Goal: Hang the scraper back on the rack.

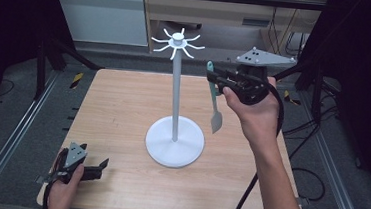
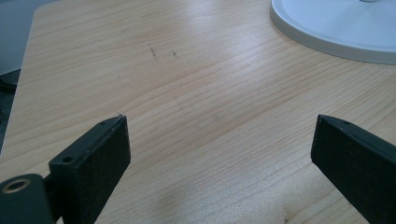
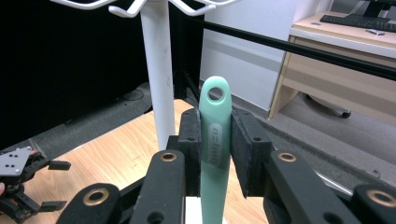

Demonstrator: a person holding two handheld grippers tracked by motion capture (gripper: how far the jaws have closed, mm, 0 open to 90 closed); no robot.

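Note:
A white hook stand (image 1: 176, 91) rises from a round base (image 1: 174, 143) in the middle of the table, with several curved hooks (image 1: 177, 42) at its top. My right gripper (image 1: 214, 79) is held up to the right of the pole, just below hook height, shut on a pale green spatula (image 1: 215, 103) that hangs blade down. In the right gripper view the spatula handle (image 3: 215, 135) stands between the jaws, its hanging hole (image 3: 215, 94) uppermost, close to the pole (image 3: 159, 70). My left gripper (image 1: 99, 168) rests open at the table's near left corner, over bare wood (image 2: 219, 116).
The wooden table (image 1: 118, 104) has metal rails along both sides. The stand's base edge (image 2: 327, 32) lies ahead and to the right of the left gripper. A black crossbar (image 3: 299, 46) and a desk (image 3: 336, 60) stand behind the table.

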